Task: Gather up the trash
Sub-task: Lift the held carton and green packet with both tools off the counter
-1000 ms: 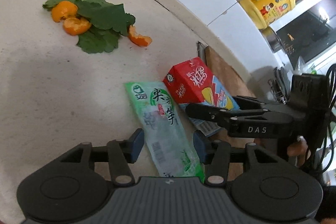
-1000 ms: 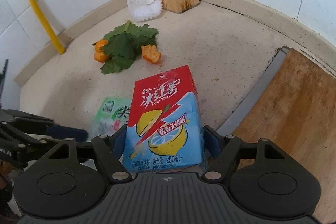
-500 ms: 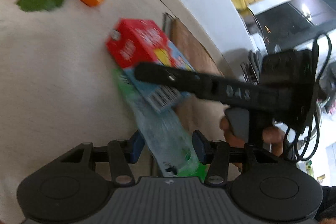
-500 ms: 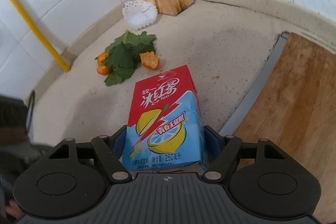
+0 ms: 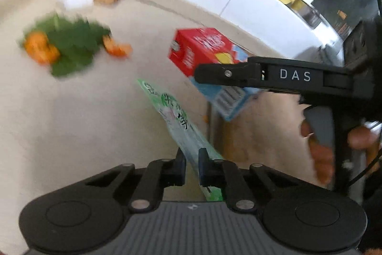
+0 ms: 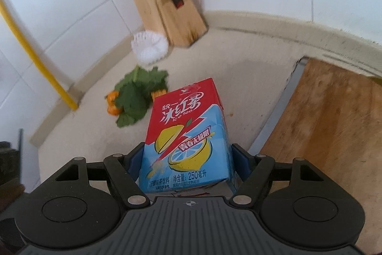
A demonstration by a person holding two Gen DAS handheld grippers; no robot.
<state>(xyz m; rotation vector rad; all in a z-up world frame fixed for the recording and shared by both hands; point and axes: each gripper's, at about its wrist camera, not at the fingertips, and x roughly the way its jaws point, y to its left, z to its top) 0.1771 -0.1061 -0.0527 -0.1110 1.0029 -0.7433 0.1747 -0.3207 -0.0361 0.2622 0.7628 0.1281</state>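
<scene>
A: What is changed since a second ago?

B: The jaws of the left gripper point(image 5: 192, 165), half open then, are now being closed on the green wrapper point(image 5: 177, 121), which is pinched near its lower end and lifted clear of the table point(image 5: 71, 123). The iced tea carton point(image 6: 188, 135) is clamped between the wide-set jaws of the right gripper point(image 6: 188, 160), as it was before, and is carried above the table.

A: What is meant for the task?

B: Two pieces of trash are judged secured. The leaves and orange peel point(image 6: 133, 99) and the white foam net point(image 6: 149, 47) are left on the table by the knife block point(image 6: 167, 11).

A: How much room is given?

B: The middle of the table is open. The back and left are closed by the tiled wall point(image 6: 59, 4); the chopping board point(image 6: 334, 123) lies at the right edge. The two grippers are held close together, so a clash is judged possible.
</scene>
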